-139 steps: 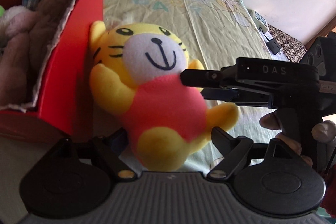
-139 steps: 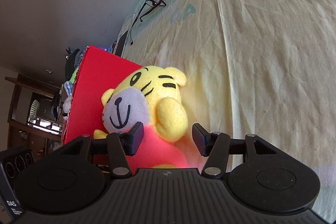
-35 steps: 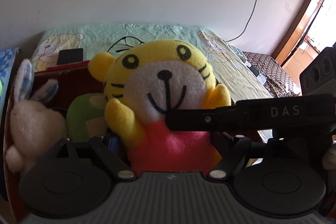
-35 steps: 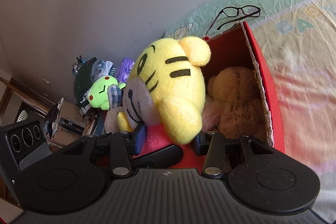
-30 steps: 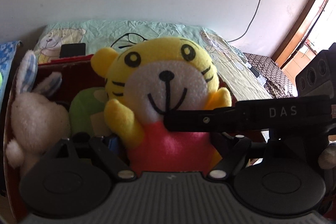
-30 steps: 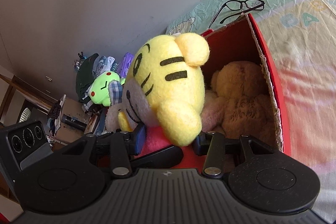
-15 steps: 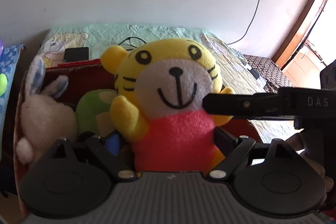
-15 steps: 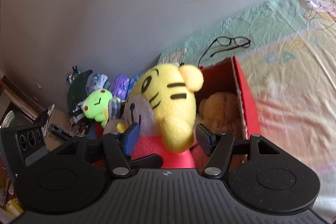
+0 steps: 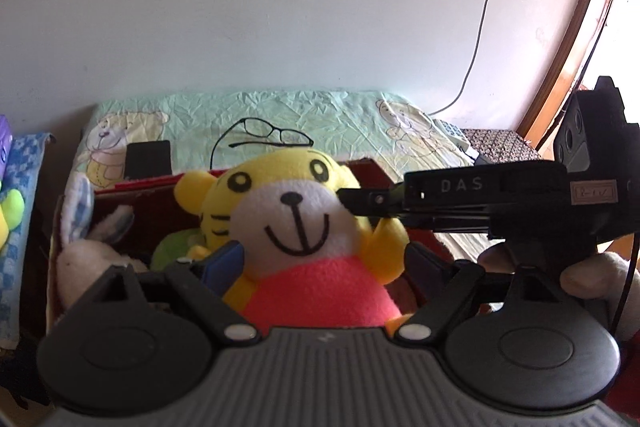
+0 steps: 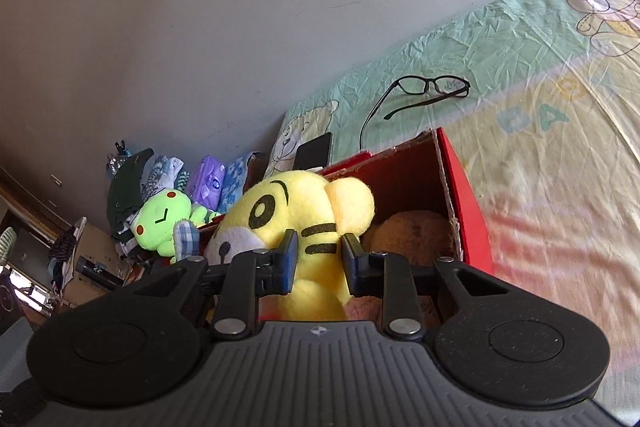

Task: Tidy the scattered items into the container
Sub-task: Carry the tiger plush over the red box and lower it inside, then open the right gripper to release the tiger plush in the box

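Both grippers flanked the tiger plush [image 9: 304,227] over the red box [image 10: 466,203]: left gripper [image 9: 320,263] spread wide; right gripper [image 10: 318,259], having just been closing, apparently pinched its head.

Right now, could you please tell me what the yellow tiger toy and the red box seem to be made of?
The yellow tiger toy looks like soft, matte plush fleece: its surface is fuzzy, its limbs rounded and stuffed. The red box appears to be cardboard with a smooth red outer face: its top edge is ragged and pale brown, probably torn or cut.
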### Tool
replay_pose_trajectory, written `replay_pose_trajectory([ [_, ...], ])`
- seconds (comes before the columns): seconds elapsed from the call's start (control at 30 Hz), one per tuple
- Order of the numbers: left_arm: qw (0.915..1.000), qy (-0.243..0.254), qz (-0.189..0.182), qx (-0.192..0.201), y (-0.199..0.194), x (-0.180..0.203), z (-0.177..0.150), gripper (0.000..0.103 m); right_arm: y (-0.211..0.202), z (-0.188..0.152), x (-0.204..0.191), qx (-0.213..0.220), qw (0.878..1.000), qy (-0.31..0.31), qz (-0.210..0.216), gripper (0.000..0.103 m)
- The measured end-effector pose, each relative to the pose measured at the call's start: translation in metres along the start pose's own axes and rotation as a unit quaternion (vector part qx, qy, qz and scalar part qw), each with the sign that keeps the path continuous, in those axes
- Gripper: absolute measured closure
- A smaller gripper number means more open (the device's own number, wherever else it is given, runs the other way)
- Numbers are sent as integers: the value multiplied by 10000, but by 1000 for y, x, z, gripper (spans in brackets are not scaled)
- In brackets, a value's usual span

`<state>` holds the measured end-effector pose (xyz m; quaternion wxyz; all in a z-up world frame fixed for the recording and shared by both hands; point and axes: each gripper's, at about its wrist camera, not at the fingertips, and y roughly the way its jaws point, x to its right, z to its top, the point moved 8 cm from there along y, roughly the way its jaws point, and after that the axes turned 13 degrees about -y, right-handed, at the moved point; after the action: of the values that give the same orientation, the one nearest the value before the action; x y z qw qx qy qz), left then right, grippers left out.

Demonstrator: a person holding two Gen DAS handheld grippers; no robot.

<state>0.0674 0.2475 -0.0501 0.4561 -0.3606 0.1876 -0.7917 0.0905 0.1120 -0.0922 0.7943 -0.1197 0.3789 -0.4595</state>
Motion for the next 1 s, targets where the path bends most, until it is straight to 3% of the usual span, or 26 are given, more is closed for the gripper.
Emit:
replay_pose_trajectory([
  [0.17, 9999, 129, 18, -111, 8, 0, -13, 16, 13, -6, -1, -127, 9988, -446, -179, 82],
  [0.37, 9997, 175, 21, -146, 12, 5, -12, 15, 6, -5, -2, -51, 9970, -671, -394, 80],
  [0.5, 9996, 209, 44, -159, 11, 6, -11, 15, -12, 7, -1, 153, 9958, -747, -507, 68],
  [0.6, 9999, 7, -63, -125, 3, 4, -3, 15, -30, 14, -3, 325, 9958, -719, -462, 67],
  [0.7, 9998, -188, -52, -49, -5, 0, 5, 15, -39, 11, -3, 271, 9944, -768, -677, 66],
  [0.9, 9985, -504, 197, 3, -13, -3, 12, 15, -47, -3, -3, 174, 9919, -768, -994, 66],
  [1.0, 9966, -555, 612, -47, -13, -7, 11, 15, -52, -7, 0, 164, 9896, -782, -1200, 66],
])
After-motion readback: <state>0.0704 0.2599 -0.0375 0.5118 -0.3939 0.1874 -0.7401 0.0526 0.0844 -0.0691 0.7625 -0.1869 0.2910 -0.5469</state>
